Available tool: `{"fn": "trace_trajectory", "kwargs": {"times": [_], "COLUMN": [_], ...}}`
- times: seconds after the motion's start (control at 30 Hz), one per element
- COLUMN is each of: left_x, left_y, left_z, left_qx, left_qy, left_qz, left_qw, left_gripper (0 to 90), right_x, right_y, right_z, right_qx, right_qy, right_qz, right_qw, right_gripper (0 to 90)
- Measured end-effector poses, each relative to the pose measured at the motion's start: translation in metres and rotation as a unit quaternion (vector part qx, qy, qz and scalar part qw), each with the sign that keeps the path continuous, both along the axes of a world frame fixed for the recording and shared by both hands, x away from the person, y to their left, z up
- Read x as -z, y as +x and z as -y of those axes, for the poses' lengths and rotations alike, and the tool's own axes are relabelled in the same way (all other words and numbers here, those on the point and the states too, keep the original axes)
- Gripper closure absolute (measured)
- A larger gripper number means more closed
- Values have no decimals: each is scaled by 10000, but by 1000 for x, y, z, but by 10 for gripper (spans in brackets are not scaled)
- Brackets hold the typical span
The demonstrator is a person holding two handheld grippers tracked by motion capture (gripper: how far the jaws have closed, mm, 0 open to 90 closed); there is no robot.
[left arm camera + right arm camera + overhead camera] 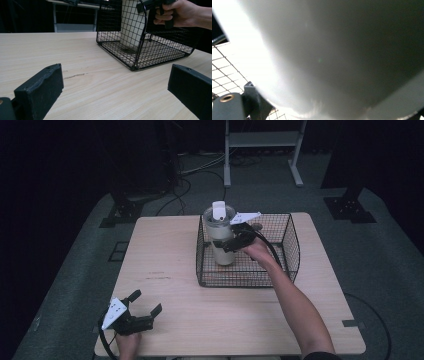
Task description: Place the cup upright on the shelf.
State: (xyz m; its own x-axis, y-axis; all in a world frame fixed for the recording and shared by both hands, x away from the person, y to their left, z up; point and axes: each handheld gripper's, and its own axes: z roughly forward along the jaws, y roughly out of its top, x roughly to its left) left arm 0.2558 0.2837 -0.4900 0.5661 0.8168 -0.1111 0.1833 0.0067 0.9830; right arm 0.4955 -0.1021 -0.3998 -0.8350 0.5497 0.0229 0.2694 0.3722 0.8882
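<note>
In the high view, a black wire-mesh basket (pixel 287 237) sits on the pale wooden desk (pixel 175 250) toward 12 o'clock. Inside it, at its 9 o'clock side, stands a tall white cylindrical tumbler with a flip lid (pixel 220 232). The right gripper (pixel 235 240) has its jaws against the tumbler's side, probably to lift or to settle it. The left gripper (pixel 145 304) rests at 7 o'clock with jaws wide open and empty, apparently waiting.

In the left gripper view, the tumbler stands upright on the basket floor, and a hand (pixel 175 15) holds the other gripper's handle.

In the right gripper view, the tumbler wall is pressed very close; I judge the jaws closed on it. No writing is readable.
</note>
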Motion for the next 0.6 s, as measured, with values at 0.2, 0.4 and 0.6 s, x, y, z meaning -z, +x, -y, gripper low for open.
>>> {"fn": "trace_trajectory", "kwargs": {"times": [0.2,0.4,0.6], "left_x": [0,0,0], "left_y": [0,1,1], "left_z": [0,0,0], "left_qx": [2,1,3], "left_qy": [0,-4,-6], "left_qz": [2,-3,-10], "left_qw": [10000,10000,10000], "left_gripper": [0,0,0], "right_x": [5,10,12], "right_y": [2,2,3], "right_z": [-1,-3,-3], "right_qx": [-9,-87,-125], "right_qy": [-140,-272,-261], "right_qz": [-48,-62,-36], "right_qw": [9999,9996,9996], "right_gripper": [90,89,89]}}
